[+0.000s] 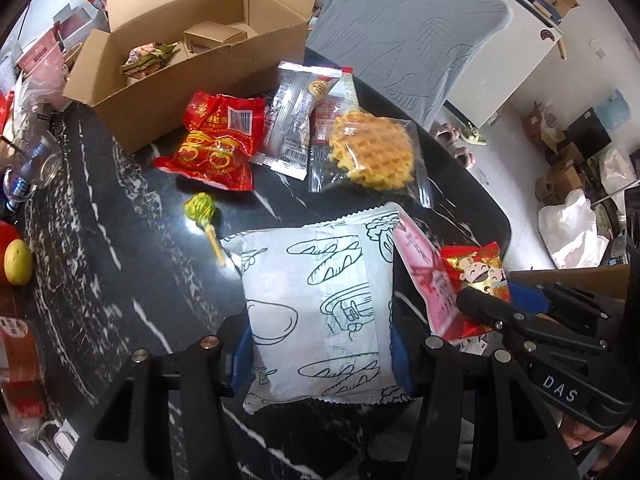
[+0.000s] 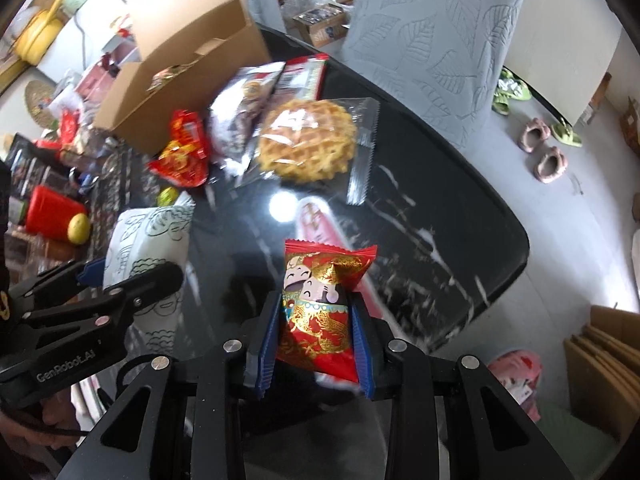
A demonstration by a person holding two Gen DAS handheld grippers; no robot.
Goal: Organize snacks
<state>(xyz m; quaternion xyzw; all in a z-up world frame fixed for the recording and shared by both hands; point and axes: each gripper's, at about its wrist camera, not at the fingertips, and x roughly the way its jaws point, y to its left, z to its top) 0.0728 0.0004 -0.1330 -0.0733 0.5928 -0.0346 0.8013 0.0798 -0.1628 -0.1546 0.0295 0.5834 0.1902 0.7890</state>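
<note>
My left gripper (image 1: 320, 360) is shut on a white packet (image 1: 320, 304) printed with bread drawings and holds it above the black marble table (image 1: 120, 240). My right gripper (image 2: 316, 344) is shut on a small red packet (image 2: 320, 304) with cartoon figures and gold dragons, also off the table. The two grippers are side by side. On the table lie a pink packet (image 1: 424, 272), a wrapped waffle (image 1: 372, 152), a silver packet (image 1: 292, 120), a red packet (image 1: 216, 148) and a green lollipop (image 1: 202, 212). Behind them stands an open cardboard box (image 1: 180, 52) with a green-red packet inside.
A chair with a grey leaf-pattern cover (image 1: 404, 32) stands behind the table's far edge. At the left are a glass (image 1: 40, 160), a lemon (image 1: 16, 262) and assorted boxes. The table's rounded corner (image 2: 516, 240) drops to a floor with slippers (image 2: 548, 160) and cartons.
</note>
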